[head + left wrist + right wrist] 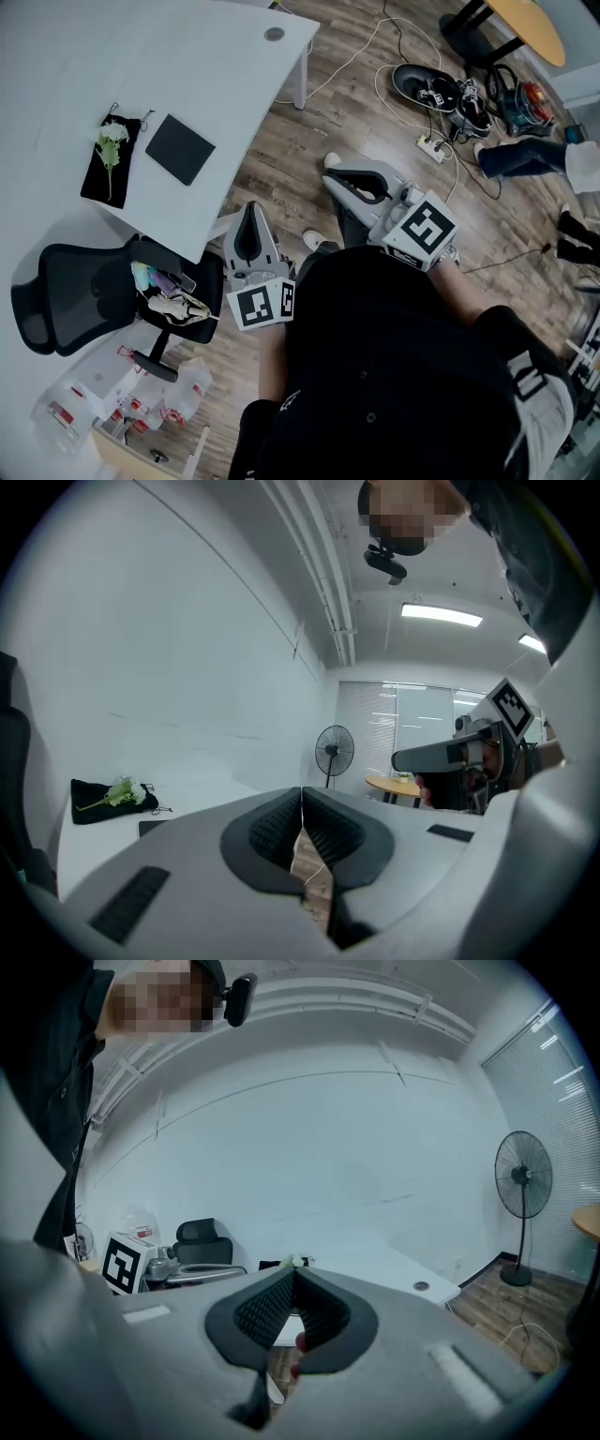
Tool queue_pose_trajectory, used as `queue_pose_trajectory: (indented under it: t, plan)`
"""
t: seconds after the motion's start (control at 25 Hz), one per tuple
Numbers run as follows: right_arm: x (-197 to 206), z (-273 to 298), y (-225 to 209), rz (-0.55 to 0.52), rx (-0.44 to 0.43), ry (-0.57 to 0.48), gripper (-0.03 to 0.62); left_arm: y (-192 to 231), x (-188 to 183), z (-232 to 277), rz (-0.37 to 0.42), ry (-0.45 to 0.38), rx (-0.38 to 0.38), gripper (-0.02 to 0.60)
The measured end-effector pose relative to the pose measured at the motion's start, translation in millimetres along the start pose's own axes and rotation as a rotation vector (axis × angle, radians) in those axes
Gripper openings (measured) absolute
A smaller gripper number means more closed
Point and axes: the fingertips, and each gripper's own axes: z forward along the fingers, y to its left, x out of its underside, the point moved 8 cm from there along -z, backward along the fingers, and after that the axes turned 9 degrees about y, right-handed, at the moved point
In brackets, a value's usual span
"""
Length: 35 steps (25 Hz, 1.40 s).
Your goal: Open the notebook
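Note:
The notebook (180, 148), a flat black square, lies closed on the white table (216, 56) at the upper left; only its dark edge (155, 827) shows in the left gripper view. My left gripper (246, 210) hangs off the table's near corner, pointing toward it, jaws shut on nothing (301, 791). My right gripper (332, 175) hovers over the wood floor to the right of the table, its tips also touching and empty (292, 1271). Neither gripper touches the notebook.
A black pouch with a white flower (111, 155) lies left of the notebook. A black office chair (75, 291) with clutter on its seat stands below the table, near water bottles (141, 403). Cables, a power strip (433, 145) and shoes litter the floor; a standing fan (333, 747) is further off.

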Motion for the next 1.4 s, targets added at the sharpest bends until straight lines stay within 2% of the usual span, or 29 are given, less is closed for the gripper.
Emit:
queue_pose_trajectory:
  t: [0.24, 0.48, 0.88, 1.08, 1.4]
  plan:
    - [-22, 34, -43, -0.032, -0.111, 0.023, 0.005, 6, -12, 39, -0.023, 0.010, -0.083, 0.006]
    - [-44, 61, -92, -0.063, -0.200, 0.037, 0.005, 6, -30, 88, 0.006, 0.012, -0.153, 0.006]
    - [-77, 95, -172, -0.105, -0.333, 0.046, 0.005, 0, -63, 148, -0.004, -0.002, -0.321, 0.006]
    - [-85, 101, -208, -0.115, -0.389, 0.045, 0.005, -13, -74, 176, 0.004, -0.003, -0.372, 0.006]
    - [-94, 112, -233, -0.129, -0.444, 0.050, 0.005, -7, -70, 189, -0.036, 0.015, -0.481, 0.006]
